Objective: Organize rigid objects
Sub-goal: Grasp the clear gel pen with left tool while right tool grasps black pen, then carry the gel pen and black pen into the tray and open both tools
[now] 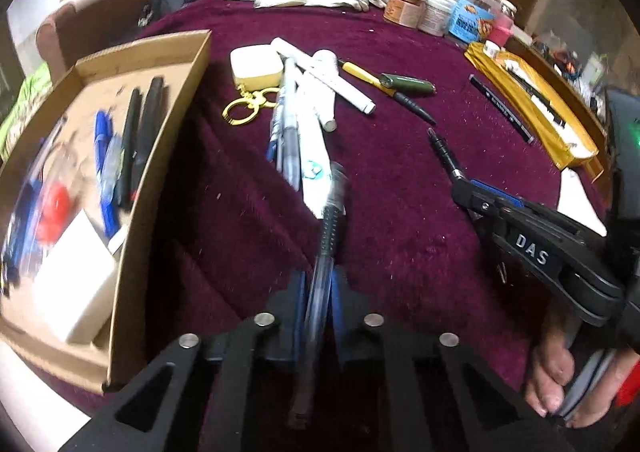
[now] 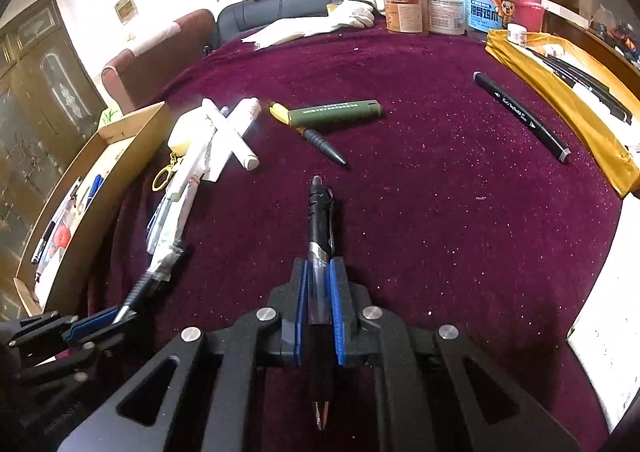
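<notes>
Evidently both tongs are loaded. The left gripper [image 1: 318, 292] is pinching a clear pen with a ribbed black grip [image 1: 326, 236], its barrel pointing toward twelve o'clock above the maroon cloth [image 1: 400, 211]. The right gripper [image 2: 319, 292] is pinching a black clip pen [image 2: 320, 219] the same way. At nine o'clock of the left tongs sits the cardboard box [image 1: 160, 155] already holding pens; at twelve lies the loose pile of white markers [image 1: 320, 91]. Judging by this, the carry-to-box step is in hand. Next, each pen wants swinging over the box wall, lowering, then releasing.
</notes>
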### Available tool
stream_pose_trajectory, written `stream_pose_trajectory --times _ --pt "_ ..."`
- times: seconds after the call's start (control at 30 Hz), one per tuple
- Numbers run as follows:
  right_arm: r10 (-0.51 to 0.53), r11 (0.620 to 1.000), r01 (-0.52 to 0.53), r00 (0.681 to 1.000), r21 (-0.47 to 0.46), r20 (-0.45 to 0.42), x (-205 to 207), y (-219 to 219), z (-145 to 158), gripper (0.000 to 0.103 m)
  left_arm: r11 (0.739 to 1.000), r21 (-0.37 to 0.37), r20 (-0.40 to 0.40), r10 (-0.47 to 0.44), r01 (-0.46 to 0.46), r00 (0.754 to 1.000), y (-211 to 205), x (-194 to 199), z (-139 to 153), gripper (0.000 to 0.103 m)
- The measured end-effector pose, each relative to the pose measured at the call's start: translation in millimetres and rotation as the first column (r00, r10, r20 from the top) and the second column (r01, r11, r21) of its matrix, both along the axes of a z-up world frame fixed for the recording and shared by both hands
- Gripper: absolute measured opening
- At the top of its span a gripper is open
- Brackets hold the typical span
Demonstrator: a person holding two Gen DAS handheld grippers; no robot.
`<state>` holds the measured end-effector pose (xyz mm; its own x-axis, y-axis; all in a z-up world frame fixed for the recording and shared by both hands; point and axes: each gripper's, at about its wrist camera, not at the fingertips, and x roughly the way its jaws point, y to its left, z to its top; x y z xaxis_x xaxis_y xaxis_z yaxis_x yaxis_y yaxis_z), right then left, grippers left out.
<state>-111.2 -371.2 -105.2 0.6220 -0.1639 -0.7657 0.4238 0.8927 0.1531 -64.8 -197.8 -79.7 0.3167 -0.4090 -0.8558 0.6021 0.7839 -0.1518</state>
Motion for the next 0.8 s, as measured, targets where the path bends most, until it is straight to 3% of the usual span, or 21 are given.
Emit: stream_pose_trajectory --times 0.5,0.6,0.8 --pt "-0.002 0.998 0.001 1.0 -0.067 -0.015 -2 11 1 0.011 0.988 -0.144 -0.098 0.04 -0.053 0.994 23 6 -6 0.01" --pt "0.004 0.998 -0.004 1.0 -0.061 -0.006 -3 11 1 0.011 0.982 -0.168 -0.164 0.059 -0.087 0.985 30 10 -6 0.008" --pt "0.026 0.998 -0.026 1.0 -0.058 0.011 -4 12 3 0.011 0.963 -0.264 -0.224 -0.007 -0.054 0.975 50 -2 6 0.007"
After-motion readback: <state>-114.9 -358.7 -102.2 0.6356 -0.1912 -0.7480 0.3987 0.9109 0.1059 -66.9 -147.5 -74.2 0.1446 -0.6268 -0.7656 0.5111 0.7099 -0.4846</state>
